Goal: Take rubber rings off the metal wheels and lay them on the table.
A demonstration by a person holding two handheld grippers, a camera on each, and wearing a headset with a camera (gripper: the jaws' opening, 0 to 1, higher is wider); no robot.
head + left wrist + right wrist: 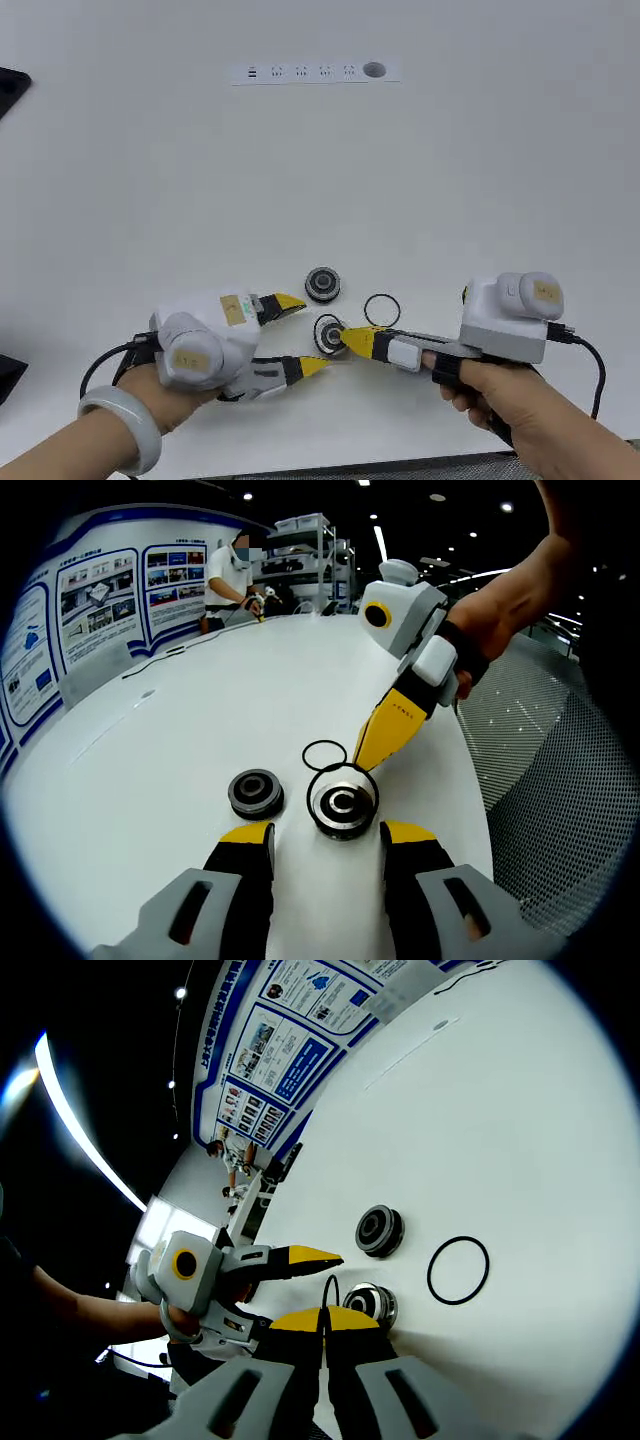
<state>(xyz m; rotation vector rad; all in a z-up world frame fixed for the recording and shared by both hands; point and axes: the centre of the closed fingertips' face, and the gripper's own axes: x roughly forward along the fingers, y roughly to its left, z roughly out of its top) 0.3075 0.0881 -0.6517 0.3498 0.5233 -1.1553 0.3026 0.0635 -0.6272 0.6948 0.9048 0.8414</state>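
Note:
Two metal wheels stand on the white table (200, 180). The far wheel (323, 284) still wears its black ring. The near wheel (329, 335) lies just ahead of my open left gripper (303, 334), whose yellow tips flank it without touching. My right gripper (352, 338) is shut on that wheel's rubber ring (330, 1288), which stands up as a thin loop (343, 780) half off the wheel (343, 807). A loose rubber ring (382, 309) lies flat on the table to the right of both wheels.
A white power strip (315, 72) lies at the far side of the table. Dark objects sit at the left edge (10, 85) and lower left (8, 375). The table's front edge runs just below both hands. A person (230, 575) stands far off.

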